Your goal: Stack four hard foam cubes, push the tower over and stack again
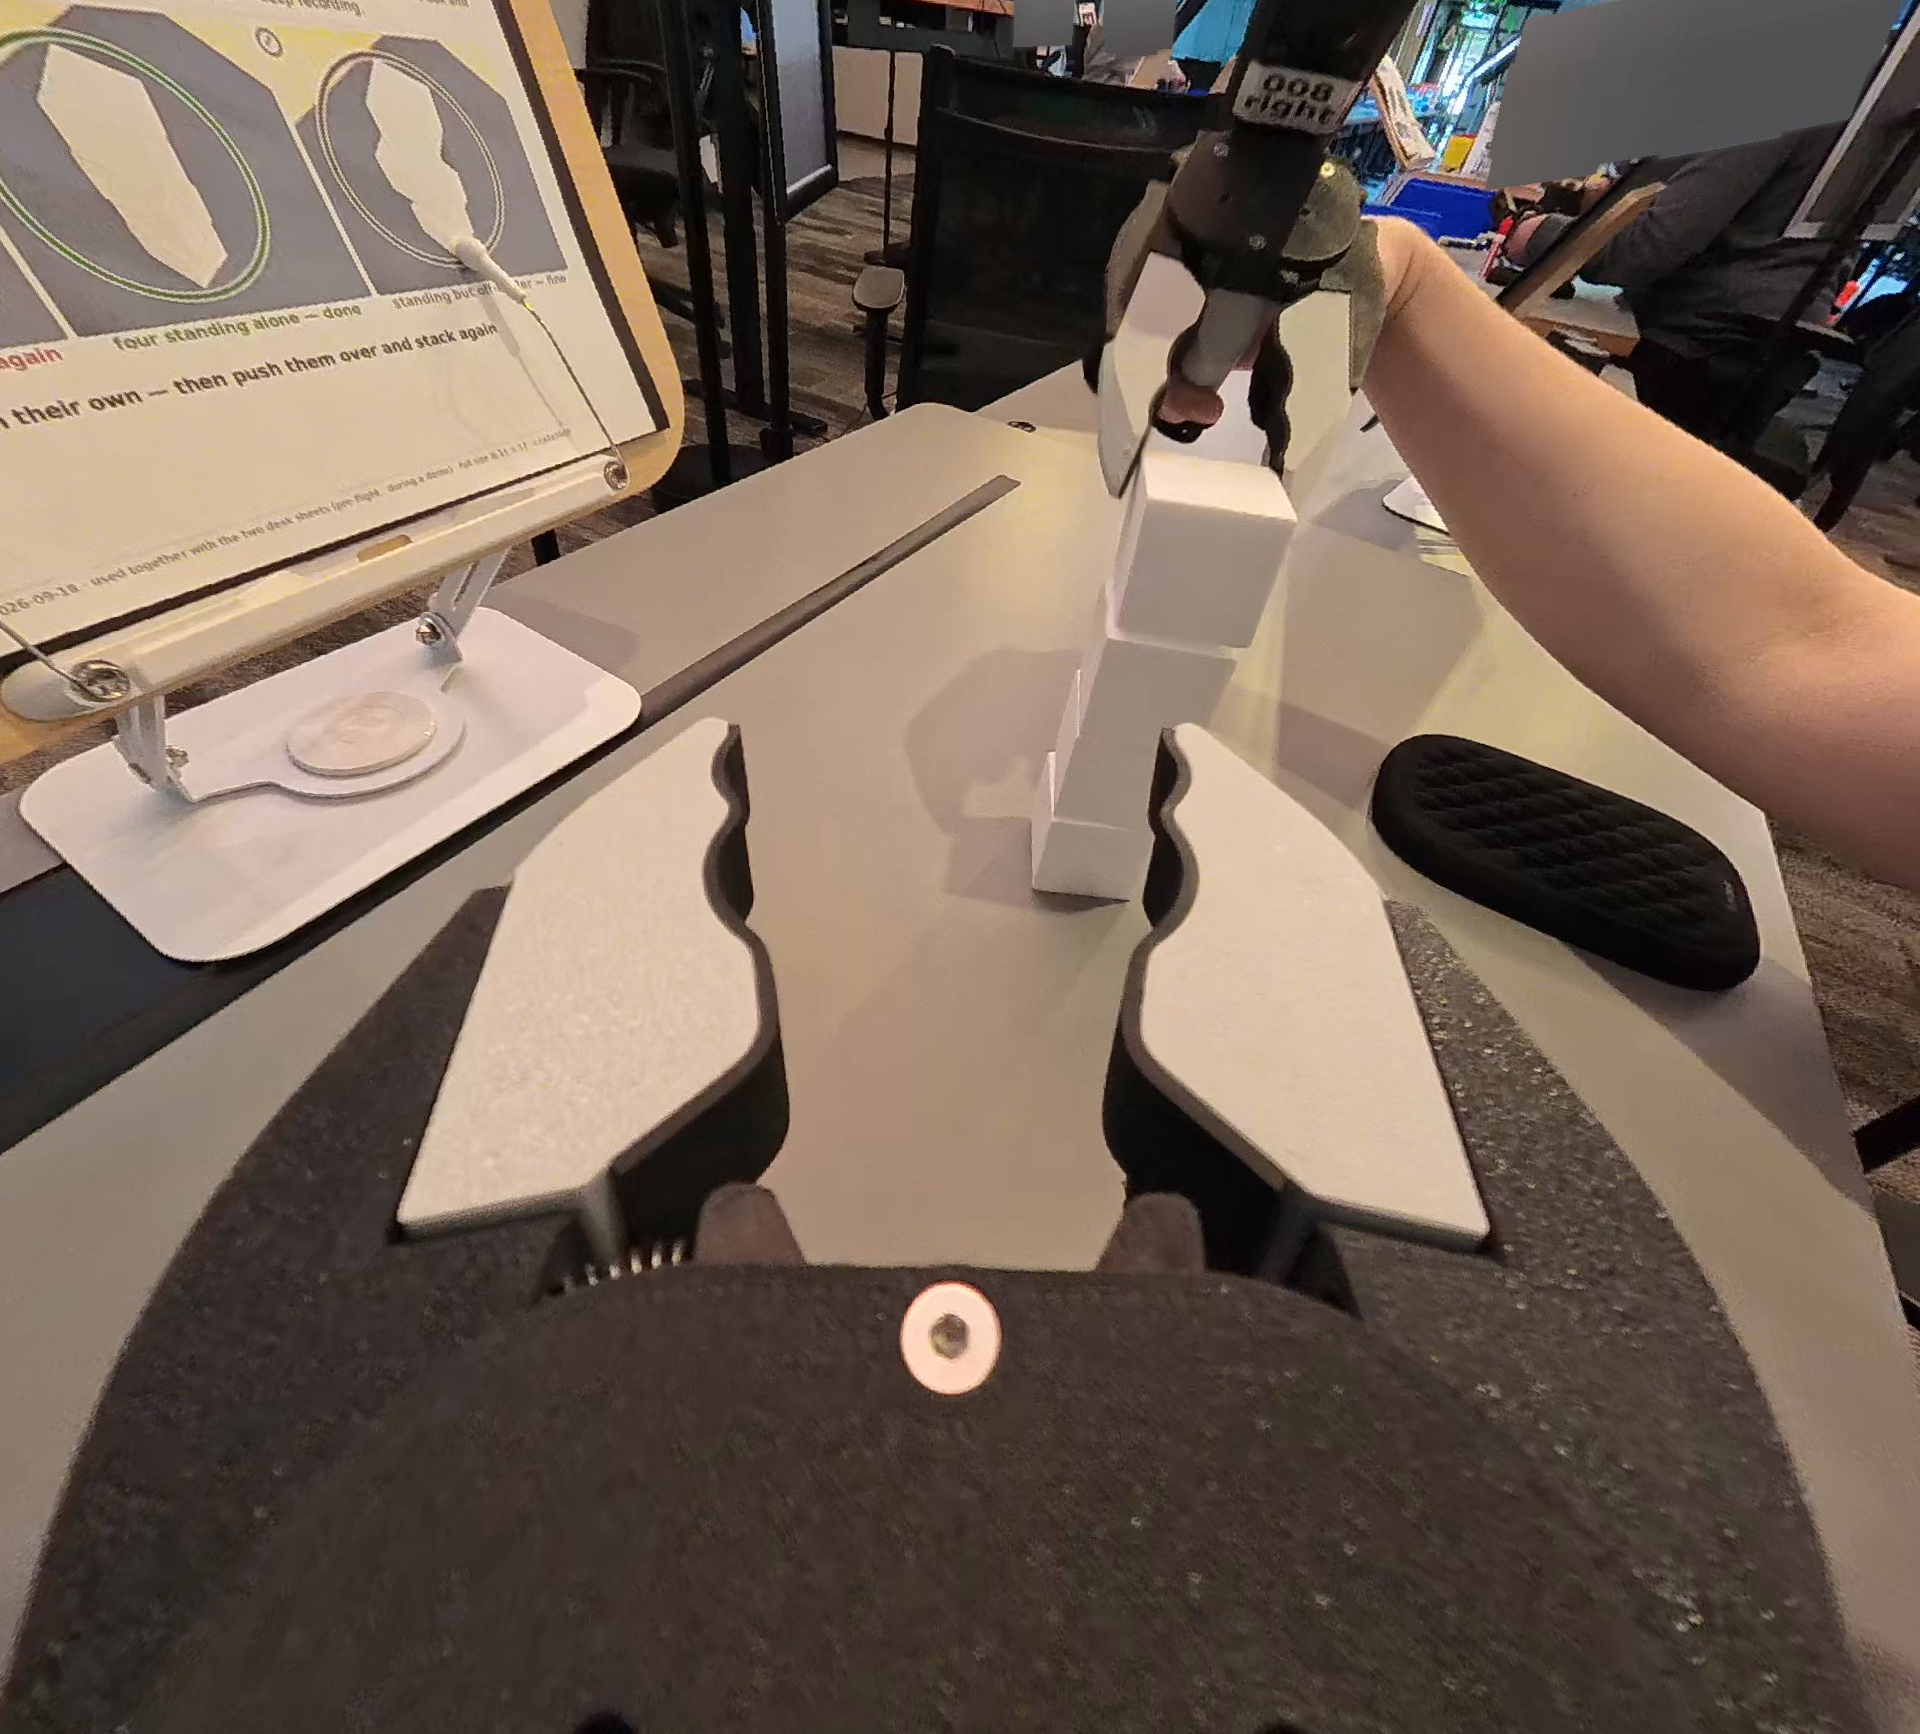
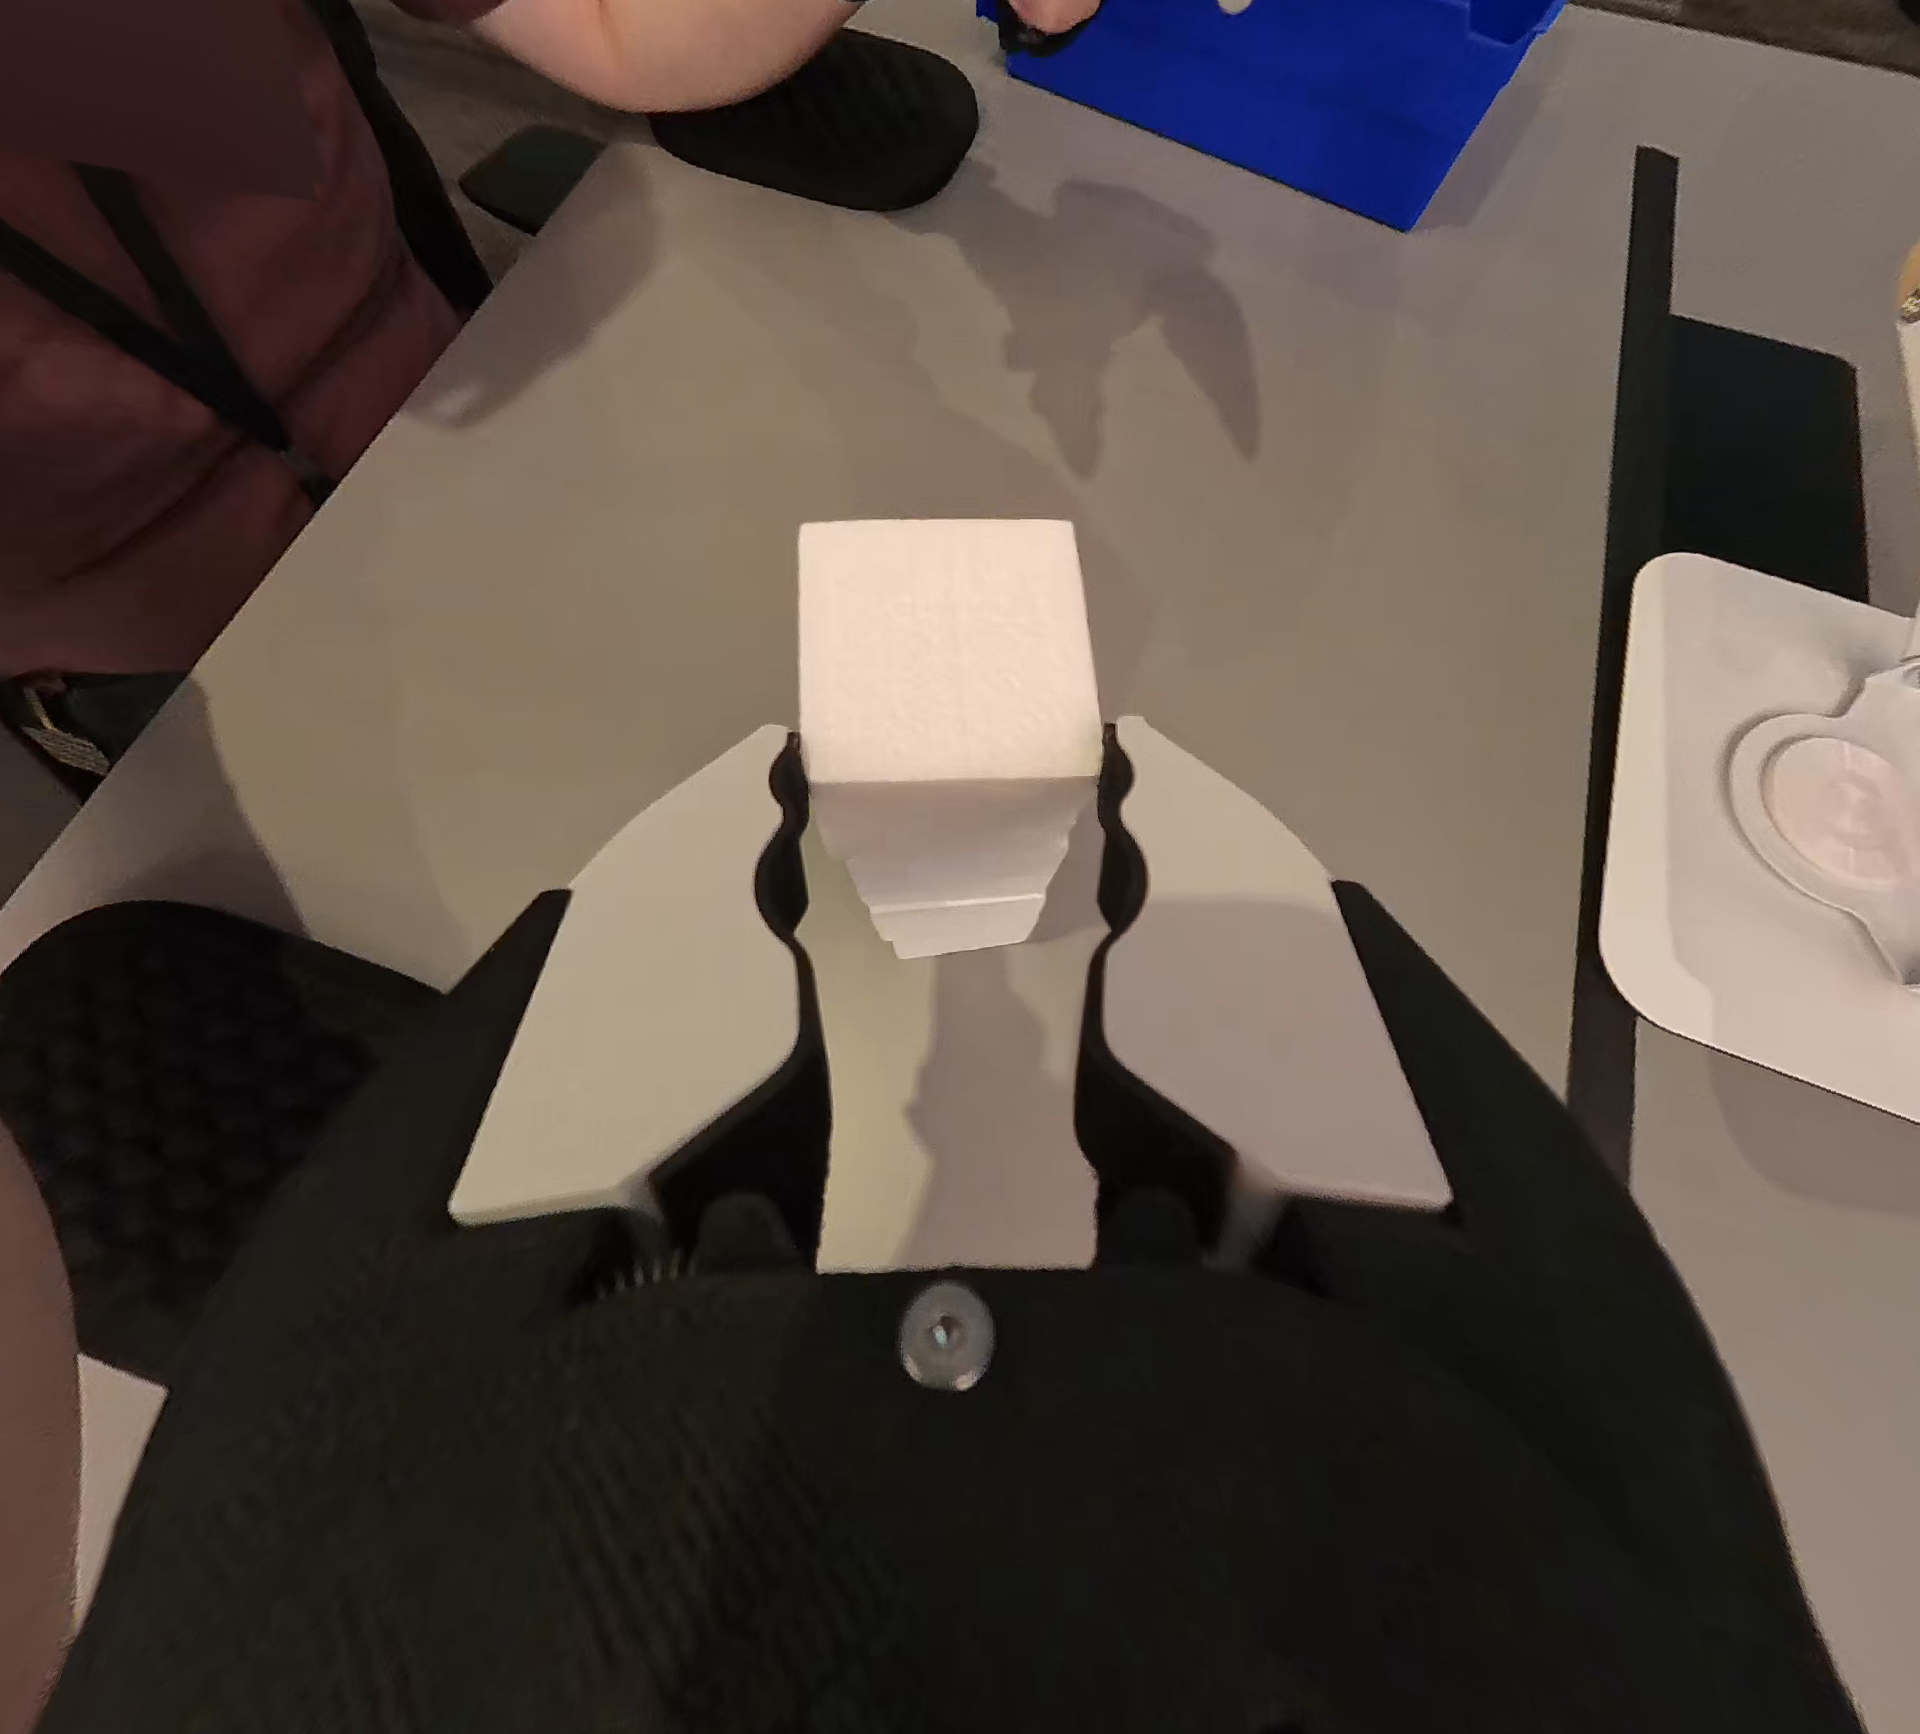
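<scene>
A tower of four white hard foam cubes (image 1: 1153, 676) stands on a grey table (image 1: 883, 562), each cube sitting slightly off-centre from the one below, so the column looks stepped and leans a little.

The right gripper (image 2: 951, 754) is above the tower, looking down. Its fingers (image 2: 675, 946) flank the top cube (image 2: 945, 645), one on each side, very close to or just touching its faces; whether they grip it or have just let go cannot be told.

The left gripper (image 1: 940, 780) hangs low and near the tower's base, its jaws spread wide and holding nothing. The bottom cube (image 1: 1086, 837) shows just beyond its right fingertip.

The risk, as I judge it: if a fingertip drags on the top cube as it pulls away, the uneven stack could topple early. A nudge from the left fingertip could also shift the base.
</scene>
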`<state>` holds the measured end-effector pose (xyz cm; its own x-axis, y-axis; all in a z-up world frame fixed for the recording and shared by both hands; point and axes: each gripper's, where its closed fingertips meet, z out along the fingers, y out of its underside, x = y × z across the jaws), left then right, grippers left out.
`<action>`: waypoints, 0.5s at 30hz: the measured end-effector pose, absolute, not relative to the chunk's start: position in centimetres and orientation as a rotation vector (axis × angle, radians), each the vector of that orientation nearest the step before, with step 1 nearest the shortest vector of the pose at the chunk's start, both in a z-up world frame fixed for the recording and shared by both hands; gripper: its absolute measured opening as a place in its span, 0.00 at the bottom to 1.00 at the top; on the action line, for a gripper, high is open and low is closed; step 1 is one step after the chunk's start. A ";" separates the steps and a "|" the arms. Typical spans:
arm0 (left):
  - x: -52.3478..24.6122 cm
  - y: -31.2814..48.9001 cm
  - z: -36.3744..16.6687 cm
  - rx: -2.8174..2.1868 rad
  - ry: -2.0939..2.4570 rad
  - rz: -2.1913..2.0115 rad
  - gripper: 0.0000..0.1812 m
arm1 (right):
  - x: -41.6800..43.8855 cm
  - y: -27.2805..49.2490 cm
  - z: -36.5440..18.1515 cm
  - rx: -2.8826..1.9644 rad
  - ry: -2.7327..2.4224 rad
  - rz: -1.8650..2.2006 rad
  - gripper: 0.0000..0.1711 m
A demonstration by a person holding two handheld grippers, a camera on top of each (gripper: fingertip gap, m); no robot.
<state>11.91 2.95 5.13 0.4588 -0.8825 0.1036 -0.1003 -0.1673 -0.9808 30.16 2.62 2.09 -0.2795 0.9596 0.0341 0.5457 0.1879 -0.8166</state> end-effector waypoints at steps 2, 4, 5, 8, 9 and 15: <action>12.0 2.9 5.0 -1.600 0.880 -0.881 0.41 | 30.1 2.7 2.5 -1.390 -1.900 0.959 0.32; 12.1 2.9 4.9 -1.601 0.883 -0.878 0.41 | 30.0 2.9 2.4 -1.401 -1.905 0.946 0.32; 12.1 2.9 4.9 -1.602 0.885 -0.874 0.41 | 30.1 2.9 2.1 -1.413 -1.913 0.940 0.32; 12.2 2.9 4.7 -1.605 0.889 -0.872 0.41 | 29.9 3.0 1.9 -1.416 -1.908 0.940 0.32; 12.2 2.9 4.7 -1.606 0.888 -0.873 0.41 | 29.9 2.9 1.9 -1.412 -1.905 0.942 0.32; 12.3 2.9 4.6 -1.608 0.891 -0.872 0.41 | 29.8 3.2 1.9 -1.417 -1.847 0.915 0.41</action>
<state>12.26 2.93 4.57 0.4567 -0.8842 0.0982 -0.1177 -0.1695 -0.9785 29.80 3.19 1.90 -0.2236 0.9724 0.0672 0.5354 0.1801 -0.8252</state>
